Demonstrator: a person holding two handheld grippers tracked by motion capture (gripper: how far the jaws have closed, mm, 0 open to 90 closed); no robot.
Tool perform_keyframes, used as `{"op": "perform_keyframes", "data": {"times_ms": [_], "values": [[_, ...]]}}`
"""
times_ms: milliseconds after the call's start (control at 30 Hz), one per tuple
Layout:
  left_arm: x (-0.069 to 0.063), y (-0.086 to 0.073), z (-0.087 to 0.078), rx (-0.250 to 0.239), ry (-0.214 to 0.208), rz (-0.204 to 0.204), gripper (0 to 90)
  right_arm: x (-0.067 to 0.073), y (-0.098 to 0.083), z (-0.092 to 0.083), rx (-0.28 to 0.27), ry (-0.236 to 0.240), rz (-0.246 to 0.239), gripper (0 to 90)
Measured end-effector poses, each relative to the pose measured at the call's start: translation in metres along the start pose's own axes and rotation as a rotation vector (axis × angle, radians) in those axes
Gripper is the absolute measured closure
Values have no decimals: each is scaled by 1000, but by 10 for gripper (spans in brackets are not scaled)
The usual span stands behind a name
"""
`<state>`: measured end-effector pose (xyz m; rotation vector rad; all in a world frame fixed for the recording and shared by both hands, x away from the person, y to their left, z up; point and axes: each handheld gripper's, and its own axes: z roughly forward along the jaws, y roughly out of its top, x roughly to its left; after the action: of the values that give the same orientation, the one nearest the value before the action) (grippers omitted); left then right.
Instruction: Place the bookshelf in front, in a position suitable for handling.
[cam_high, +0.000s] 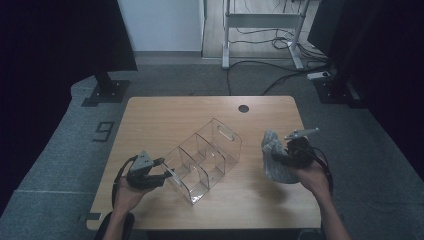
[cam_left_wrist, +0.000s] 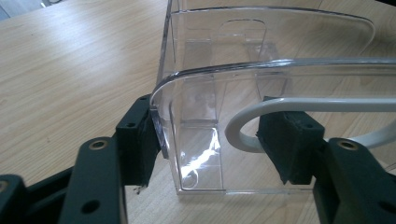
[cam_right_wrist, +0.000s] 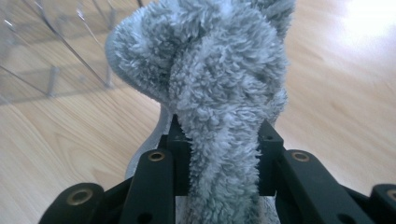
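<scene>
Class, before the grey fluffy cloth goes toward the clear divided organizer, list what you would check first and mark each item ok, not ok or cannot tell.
1. Grey fluffy cloth pinched between the right hand-held gripper jaws: ok.
2. Cloth lifted off the table: cannot tell; its lower end hangs near the wood.
3. Clear organizer upright, compartments open upward: ok.
4. Left hand-held gripper steadying the organizer's end wall: ok, one pad outside, one inside.
5. White cable away from the left jaws: not ok, it loops against the inner pad.

digit 9 (cam_high: 103, 131) on grey floor (cam_high: 60, 150)
</scene>
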<state>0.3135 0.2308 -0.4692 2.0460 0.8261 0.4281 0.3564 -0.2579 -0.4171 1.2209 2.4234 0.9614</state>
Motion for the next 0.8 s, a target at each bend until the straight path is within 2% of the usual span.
{"op": "perform_keyframes", "data": {"times_ms": [33, 133, 167, 200, 233, 267, 367, 400, 433, 667, 700, 800], "values": [[0, 0, 0, 1, 3, -2, 427, 5, 11, 0, -11, 11, -14, 665], [0, 0, 0, 3, 5, -1, 428, 8, 20, -1, -22, 21, -23, 664], [-1, 0, -1, 4, 8, -2, 429, 12, 30, -2, -37, 38, -34, 664], [-1, 0, -1, 4, 8, -2, 429, 12, 30, -2, -37, 38, -34, 664], [-3, 1, 0, 6, 11, -3, 430, 16, 39, -3, -40, 39, -46, 664], [-3, 1, 0, 6, 11, -3, 429, 16, 39, -3, -40, 39, -46, 664], [-5, 1, 0, 11, 14, -5, 430, 22, 57, -2, -49, 41, -68, 664], [-5, 1, 0, 11, 14, -5, 430, 22, 57, -2, -49, 41, -68, 664], [-6, 1, 0, 9, 15, -9, 430, 25, 66, -1, -57, 43, -86, 664], [-7, 1, 0, 8, 18, -9, 430, 31, 89, 5, -71, 41, -102, 665], [-8, 1, 1, 7, 18, -8, 430, 34, 97, 8, -69, 43, -111, 665], [-8, 1, 1, 7, 19, -8, 430, 37, 103, 11, -67, 42, -117, 665]]}}
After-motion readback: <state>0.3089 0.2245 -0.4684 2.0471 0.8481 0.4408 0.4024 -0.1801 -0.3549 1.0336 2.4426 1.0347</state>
